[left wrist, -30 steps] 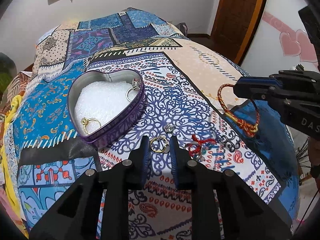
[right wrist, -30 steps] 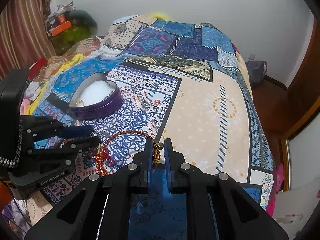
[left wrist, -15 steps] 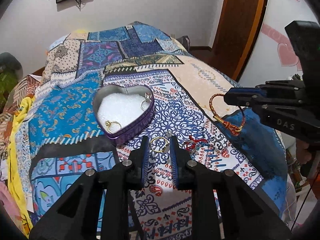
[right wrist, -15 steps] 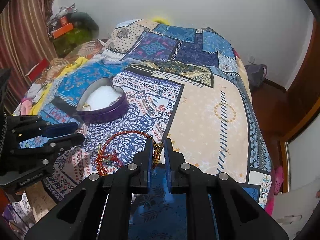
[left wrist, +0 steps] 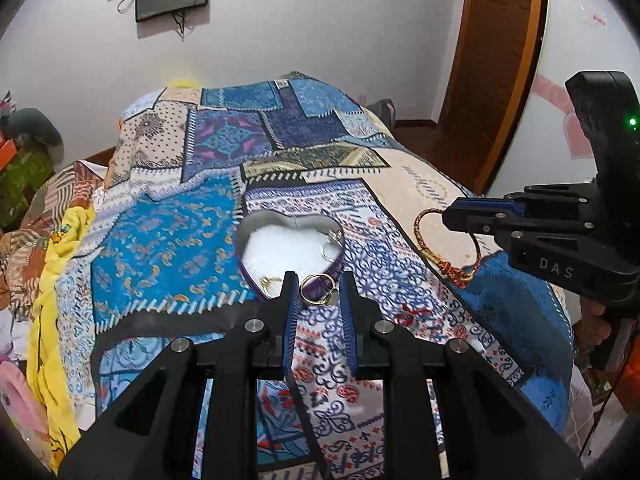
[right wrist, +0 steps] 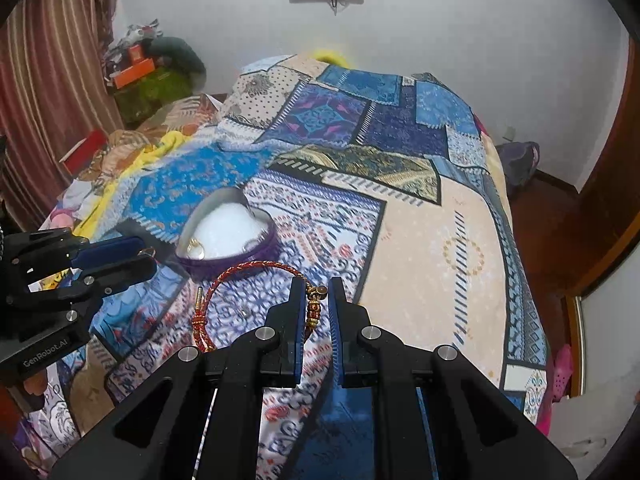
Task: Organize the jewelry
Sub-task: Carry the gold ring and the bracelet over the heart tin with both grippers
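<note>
Left wrist: gold ring [left wrist: 318, 289] clamped between jaws; right jaws grip red bracelet [right wrist: 256, 270].

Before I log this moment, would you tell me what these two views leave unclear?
- Left wrist view: the heart-shaped tin has its near tip hidden behind the left gripper and its gold ring.
- Right wrist view: rings in the tin are too small to count.
- Right wrist view: the red bracelet has its lower loop hidden behind the right gripper.

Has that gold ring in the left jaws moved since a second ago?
Yes. The gold ring has been lifted off the patterned bedspread, toward the purple heart-shaped tin.
</note>
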